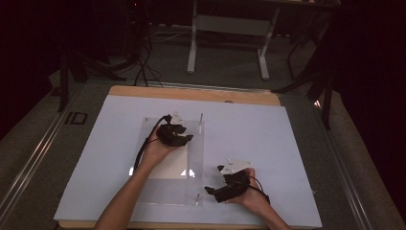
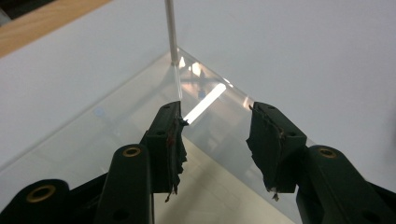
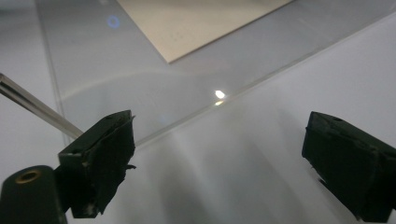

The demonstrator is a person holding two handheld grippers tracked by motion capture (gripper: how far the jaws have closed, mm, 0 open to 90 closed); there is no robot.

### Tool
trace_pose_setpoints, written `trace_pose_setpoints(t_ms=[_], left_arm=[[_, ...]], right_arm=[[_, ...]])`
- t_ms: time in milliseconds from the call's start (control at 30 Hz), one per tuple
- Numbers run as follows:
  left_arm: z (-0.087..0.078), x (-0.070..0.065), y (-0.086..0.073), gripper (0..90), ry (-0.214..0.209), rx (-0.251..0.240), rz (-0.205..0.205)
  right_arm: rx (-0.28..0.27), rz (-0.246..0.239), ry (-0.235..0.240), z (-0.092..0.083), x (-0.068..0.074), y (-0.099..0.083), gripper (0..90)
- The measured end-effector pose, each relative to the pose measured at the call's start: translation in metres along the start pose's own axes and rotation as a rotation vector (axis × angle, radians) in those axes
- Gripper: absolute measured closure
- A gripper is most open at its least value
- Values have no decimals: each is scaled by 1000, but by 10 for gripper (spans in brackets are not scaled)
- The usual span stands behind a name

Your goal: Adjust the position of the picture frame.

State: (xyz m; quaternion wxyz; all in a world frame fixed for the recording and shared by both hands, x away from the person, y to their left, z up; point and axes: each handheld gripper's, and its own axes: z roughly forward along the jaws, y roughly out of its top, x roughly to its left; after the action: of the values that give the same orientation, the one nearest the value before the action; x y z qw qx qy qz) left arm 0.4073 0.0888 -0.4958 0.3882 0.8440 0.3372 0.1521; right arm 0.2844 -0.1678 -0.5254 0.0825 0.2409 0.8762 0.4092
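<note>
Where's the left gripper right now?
High view: left gripper hovers over the clear plate, near its far right corner post, jaws open and empty, left of table centre.

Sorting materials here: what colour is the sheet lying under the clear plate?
The sheet is cream or off-white, plain with no pattern; the right gripper view shows it best, under the clear plate.

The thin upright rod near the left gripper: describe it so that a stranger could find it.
On the pale sheet lies a clear plate. At its far right corner, past the left gripper, stands the rod. Its twin stands at the near corner.
</note>
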Motion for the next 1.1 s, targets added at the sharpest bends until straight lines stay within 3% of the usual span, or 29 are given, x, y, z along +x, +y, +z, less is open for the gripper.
trace_pose_setpoints(t_ms=[33, 133, 167, 267, 333, 433, 600, 700, 900, 1100], left_arm=[[0, 0, 1, 543, 1, 0, -5], [2, 2, 2, 543, 17, 6, -5], [4, 3, 4, 544, 16, 11, -10], [5, 4, 5, 563, 6, 13, -21], [6, 6, 7, 582, -5, 7, -42], [9, 8, 8, 605, -12, 2, -57], [13, 9, 10, 618, -2, 18, -41], [20, 10, 14, 617, 6, 27, -22], [29, 11, 17, 624, -2, 38, -11], [36, 11, 22, 611, 2, 42, -9]], right_arm=[[12, -14, 20, 0, 2, -1, 91], [23, -39, 7, 1, 6, -2, 125], [22, -63, -4, 1, 10, -4, 180], [6, -76, -1, -2, 12, -5, 271], [-5, -82, 19, -5, 14, -6, 387], [-6, -104, 40, -6, 17, -8, 474], [-4, -119, 64, -6, 21, -9, 502], [-10, -152, 97, -6, 28, -9, 519], [-24, -169, 143, -8, 34, -11, 614], [-29, -187, 192, -7, 41, -12, 619]])
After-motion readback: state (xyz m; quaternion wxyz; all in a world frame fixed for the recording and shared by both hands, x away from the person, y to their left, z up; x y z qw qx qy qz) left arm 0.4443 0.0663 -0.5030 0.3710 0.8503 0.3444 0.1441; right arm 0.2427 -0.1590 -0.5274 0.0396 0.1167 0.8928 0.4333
